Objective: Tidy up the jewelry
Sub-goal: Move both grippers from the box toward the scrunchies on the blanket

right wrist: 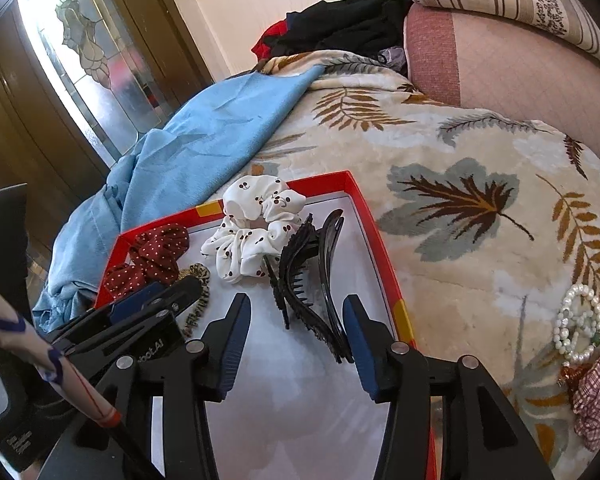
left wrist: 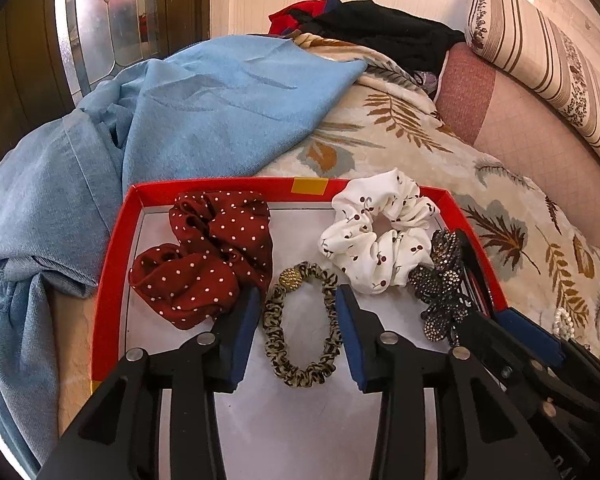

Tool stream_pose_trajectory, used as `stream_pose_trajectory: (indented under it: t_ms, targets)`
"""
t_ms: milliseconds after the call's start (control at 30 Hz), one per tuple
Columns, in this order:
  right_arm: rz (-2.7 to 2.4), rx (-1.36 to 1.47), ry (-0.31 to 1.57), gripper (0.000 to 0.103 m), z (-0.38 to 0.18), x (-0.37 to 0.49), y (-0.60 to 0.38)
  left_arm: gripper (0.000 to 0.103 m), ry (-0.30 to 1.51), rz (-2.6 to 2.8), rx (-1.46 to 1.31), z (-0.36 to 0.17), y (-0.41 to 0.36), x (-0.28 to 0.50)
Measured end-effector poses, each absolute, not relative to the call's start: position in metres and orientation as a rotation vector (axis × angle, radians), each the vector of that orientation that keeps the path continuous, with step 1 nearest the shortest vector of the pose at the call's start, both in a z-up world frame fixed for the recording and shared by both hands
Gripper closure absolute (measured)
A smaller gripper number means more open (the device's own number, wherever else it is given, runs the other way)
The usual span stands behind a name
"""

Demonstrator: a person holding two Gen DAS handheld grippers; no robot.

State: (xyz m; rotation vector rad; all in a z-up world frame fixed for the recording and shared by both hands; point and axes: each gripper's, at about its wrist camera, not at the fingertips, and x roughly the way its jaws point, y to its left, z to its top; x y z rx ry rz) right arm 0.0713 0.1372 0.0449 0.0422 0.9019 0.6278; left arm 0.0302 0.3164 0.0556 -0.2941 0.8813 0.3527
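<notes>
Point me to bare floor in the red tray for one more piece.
Free: the near half of the tray, white floor behind both grippers' fingers, and a thin strip between the leopard tie and white scrunchie. Crowded: far end, with the red scrunchie left and claw clip right.

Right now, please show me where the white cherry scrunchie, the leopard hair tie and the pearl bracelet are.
white cherry scrunchie (left wrist: 376,228): left wrist view, its gathered fabric.
leopard hair tie (left wrist: 274,332): left wrist view, its left band.
pearl bracelet (right wrist: 568,322): right wrist view, its left beads.

Red tray (left wrist: 116,248) (leopard-print hair tie (left wrist: 300,326))
</notes>
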Motion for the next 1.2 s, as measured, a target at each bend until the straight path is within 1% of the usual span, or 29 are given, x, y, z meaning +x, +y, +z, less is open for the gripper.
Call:
stream_pose_trajectory:
  t_ms: [600,1200]
  targets:
    - [0.644,0.107,0.875,0.051,0.064,0.053,0.112,0.052,0.803,0.345,-0.252,0.073,0.306,0.025]
    - [0.600,0.173,0.869,0.050,0.072,0.037,0.061,0.050,0.739,0.306,-0.201,0.087,0.279,0.022]
